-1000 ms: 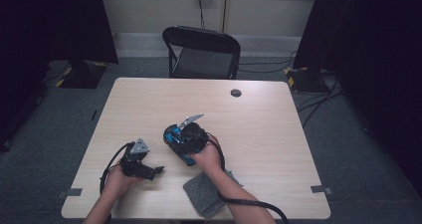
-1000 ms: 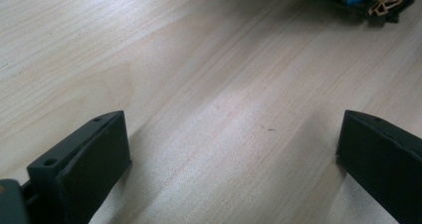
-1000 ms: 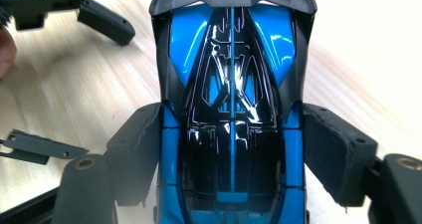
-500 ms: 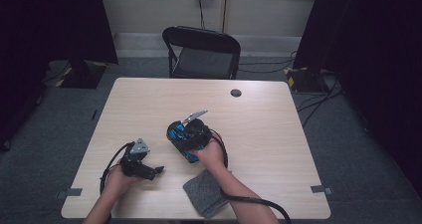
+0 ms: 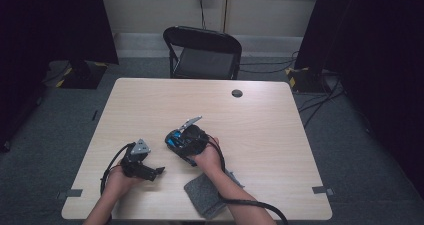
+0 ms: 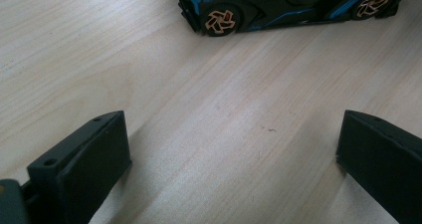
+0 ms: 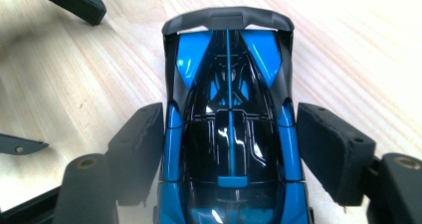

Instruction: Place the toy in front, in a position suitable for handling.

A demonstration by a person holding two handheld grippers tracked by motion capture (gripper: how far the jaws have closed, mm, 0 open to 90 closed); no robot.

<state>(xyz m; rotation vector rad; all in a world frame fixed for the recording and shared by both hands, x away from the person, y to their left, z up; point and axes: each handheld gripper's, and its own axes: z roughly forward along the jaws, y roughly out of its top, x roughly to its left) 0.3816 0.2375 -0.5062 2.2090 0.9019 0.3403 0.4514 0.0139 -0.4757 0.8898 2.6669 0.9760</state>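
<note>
Pale wooden table (image 5: 280,150) in a dim room, a black folding chair (image 5: 202,52) at its far side, a grey cloth (image 5: 205,197) at the near edge. Since a second ago the right gripper (image 7: 230,149) has slid slightly left with the blue toy car (image 7: 230,134), jaws clamped on its flanks. Probably repositioning it. Nearby left, the left gripper (image 6: 234,159) rests wide open, empty.
</note>
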